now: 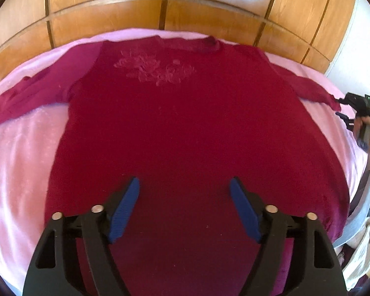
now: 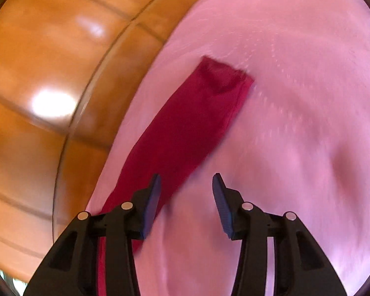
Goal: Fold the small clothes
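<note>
A dark red long-sleeved shirt (image 1: 180, 123) lies flat on a pink bedsheet (image 1: 19, 162), front up, with a faint pale print (image 1: 155, 70) on the chest and both sleeves spread out. My left gripper (image 1: 185, 185) is open and empty, held above the shirt's lower part. My right gripper (image 2: 186, 180) is open and empty above the sheet, just right of the shirt's right sleeve (image 2: 185, 128), whose cuff (image 2: 224, 74) lies ahead. In the left wrist view the right gripper (image 1: 340, 107) sits at that sleeve's cuff (image 1: 329, 98).
A glossy wooden wardrobe (image 1: 160, 7) stands behind the bed and shows at the left of the right wrist view (image 2: 37, 98). Loose pale cloth (image 1: 362, 241) lies beyond the bed's right edge. A white wall (image 1: 357, 56) is at the far right.
</note>
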`<move>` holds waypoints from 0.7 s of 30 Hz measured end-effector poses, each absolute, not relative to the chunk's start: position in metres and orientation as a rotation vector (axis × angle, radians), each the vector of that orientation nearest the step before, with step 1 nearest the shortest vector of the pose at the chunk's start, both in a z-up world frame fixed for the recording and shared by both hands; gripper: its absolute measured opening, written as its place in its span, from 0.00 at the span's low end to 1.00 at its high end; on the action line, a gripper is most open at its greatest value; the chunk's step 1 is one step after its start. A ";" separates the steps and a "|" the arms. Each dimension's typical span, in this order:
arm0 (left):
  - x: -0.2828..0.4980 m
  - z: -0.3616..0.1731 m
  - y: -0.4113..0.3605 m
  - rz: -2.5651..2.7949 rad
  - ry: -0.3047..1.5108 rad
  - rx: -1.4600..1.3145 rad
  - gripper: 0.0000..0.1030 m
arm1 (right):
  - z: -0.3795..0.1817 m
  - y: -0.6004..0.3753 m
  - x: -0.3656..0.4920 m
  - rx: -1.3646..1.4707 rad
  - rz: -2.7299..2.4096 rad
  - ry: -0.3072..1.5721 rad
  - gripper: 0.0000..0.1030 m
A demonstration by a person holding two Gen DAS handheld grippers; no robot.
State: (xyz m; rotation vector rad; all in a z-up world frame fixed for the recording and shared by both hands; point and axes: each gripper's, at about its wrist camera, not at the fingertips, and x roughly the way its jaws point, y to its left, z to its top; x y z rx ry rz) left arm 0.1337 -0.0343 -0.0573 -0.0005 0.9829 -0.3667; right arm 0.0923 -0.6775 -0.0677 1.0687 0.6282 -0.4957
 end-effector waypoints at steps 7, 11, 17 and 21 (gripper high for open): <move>0.137 -0.064 -0.045 -0.376 0.994 -0.004 0.94 | -0.069 -0.699 0.121 0.987 -0.573 0.677 0.07; 0.137 -0.065 -0.050 -0.383 0.994 0.030 0.96 | -0.019 -0.679 0.121 0.847 -0.477 0.602 0.06; 0.141 -0.059 -0.039 -0.415 1.003 -0.051 0.96 | 0.058 -0.587 0.147 0.630 -0.191 0.540 0.06; 0.144 -0.051 -0.023 -0.411 0.995 -0.157 0.96 | 0.076 -0.499 0.179 0.542 0.015 0.579 0.06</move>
